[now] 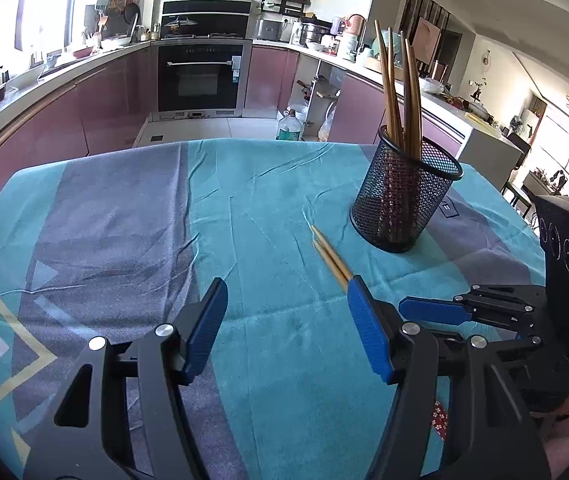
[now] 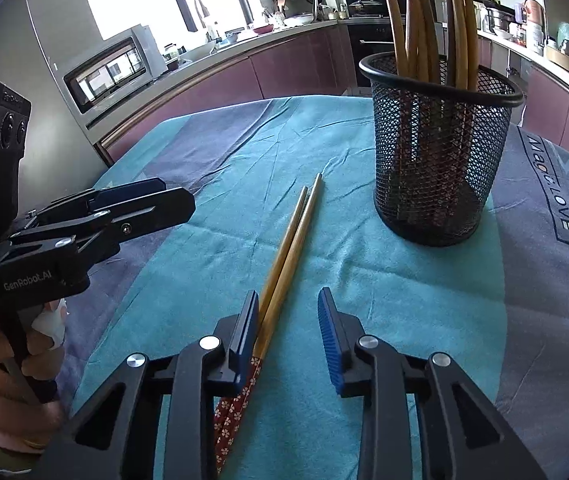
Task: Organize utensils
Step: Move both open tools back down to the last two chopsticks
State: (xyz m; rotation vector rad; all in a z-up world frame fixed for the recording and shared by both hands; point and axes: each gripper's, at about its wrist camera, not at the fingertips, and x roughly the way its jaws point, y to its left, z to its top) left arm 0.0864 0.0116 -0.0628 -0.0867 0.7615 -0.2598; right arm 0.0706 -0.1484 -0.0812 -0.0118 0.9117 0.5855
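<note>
Lying flat on the teal and grey tablecloth are two loose chopsticks, side by side and touching along most of their length, their long axis running from near the right hand-held gripper up and away toward the mesh cup. Their thin bare-wood tips are pointing toward the far side of the table, while the red flower-patterned handle ends are sitting back between the gripper's arms.

The right hand-held gripper is straddling the pair with its jaws apart: the left pad is sitting right against the chopsticks, the right pad is standing clear of them, so nothing is clamped.

In the left wrist view, the left hand-held gripper is hanging released over bare cloth, jaws wide, nothing between them. The chopstick tips are showing just beyond its right finger.

The black mesh cup is standing upright on the table near those tips, holding a bundle of chopsticks standing on end, narrow tips up. Four are showing in the left wrist view; I cannot count them exactly.
</note>
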